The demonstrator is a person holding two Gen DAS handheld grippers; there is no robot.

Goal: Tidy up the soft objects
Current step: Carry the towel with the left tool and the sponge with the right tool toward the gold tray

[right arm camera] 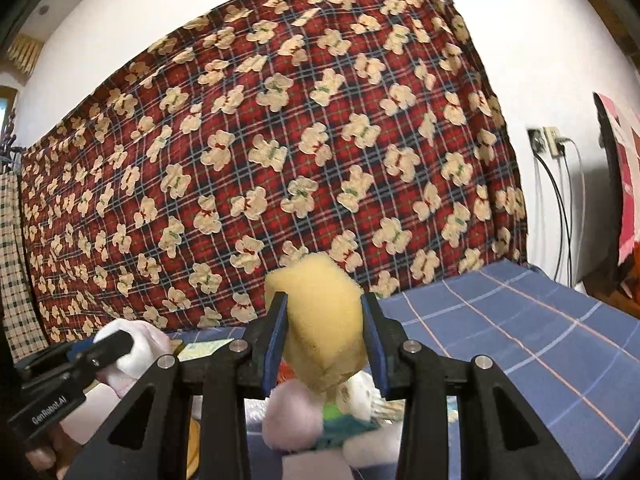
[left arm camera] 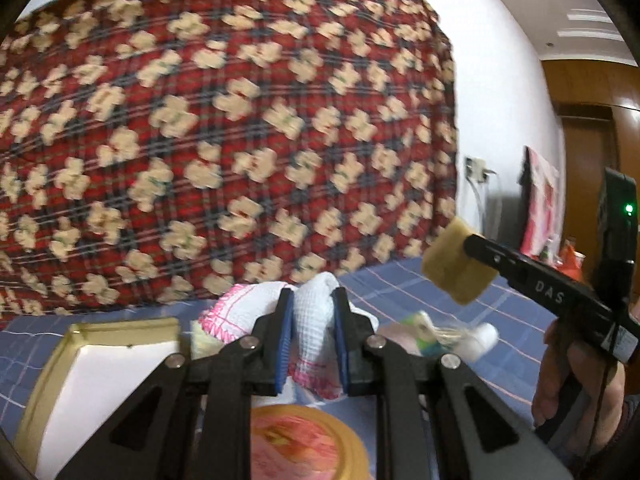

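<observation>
The left hand-held gripper (left arm camera: 312, 344) is clenched on a white waffle cloth (left arm camera: 310, 320), lifted above a gold-rimmed box (left arm camera: 48, 368) on the blue checked bed (left arm camera: 400, 284). To its right, the right hand-held gripper (right arm camera: 324, 344) grasps a yellow sponge (right arm camera: 320, 320) above a plush toy (right arm camera: 296, 420).

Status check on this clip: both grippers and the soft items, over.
Left gripper shut on white cloth. Right gripper shut on yellow sponge, raised. Plush toy below. Nothing blocking.

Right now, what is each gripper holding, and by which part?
Left gripper pinches the white cloth at a bunched fold; right gripper squeezes the yellow sponge across its sides.
</observation>
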